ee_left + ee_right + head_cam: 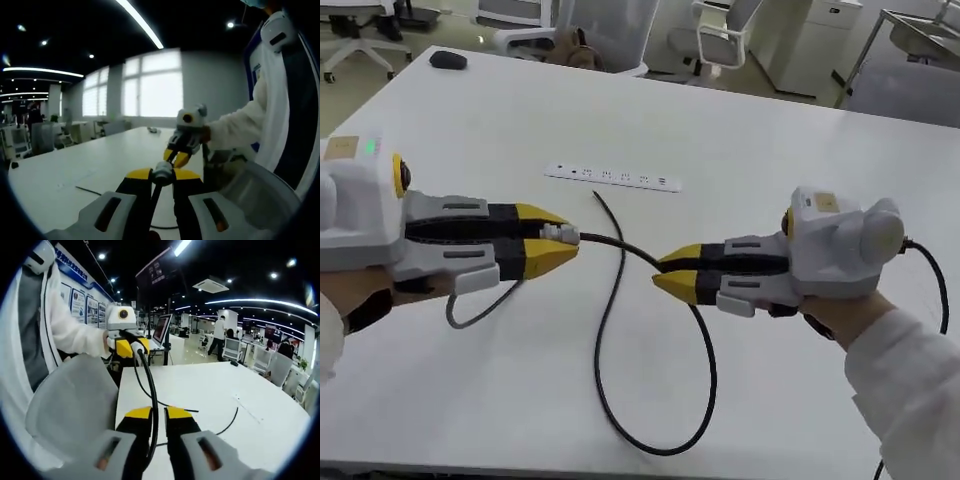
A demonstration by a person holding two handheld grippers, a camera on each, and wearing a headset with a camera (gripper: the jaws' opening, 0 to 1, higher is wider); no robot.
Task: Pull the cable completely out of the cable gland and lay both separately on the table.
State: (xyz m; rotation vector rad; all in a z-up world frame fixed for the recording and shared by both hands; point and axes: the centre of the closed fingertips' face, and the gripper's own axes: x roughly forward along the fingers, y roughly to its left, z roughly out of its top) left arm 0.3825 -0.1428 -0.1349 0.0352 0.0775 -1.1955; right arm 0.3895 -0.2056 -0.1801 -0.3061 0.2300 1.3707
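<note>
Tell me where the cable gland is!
In the head view the cable gland is left of centre, pinched in the left gripper's tips, its cable running to the right gripper.

no readable text, wall posters [80,302] too blurred

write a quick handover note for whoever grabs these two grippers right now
Left gripper: shut on the cable gland, held above the white table.
Right gripper: shut on the black cable, a short way from the gland.
Cable: runs taut from the gland to the right jaws, then loops across the table and ends near the power strip.
Done: both parts are gripped, one per gripper.
Left: the cable is still in the gland. Draw the grippers apart until it comes free, then lay gland and cable down separately on the table.
</note>
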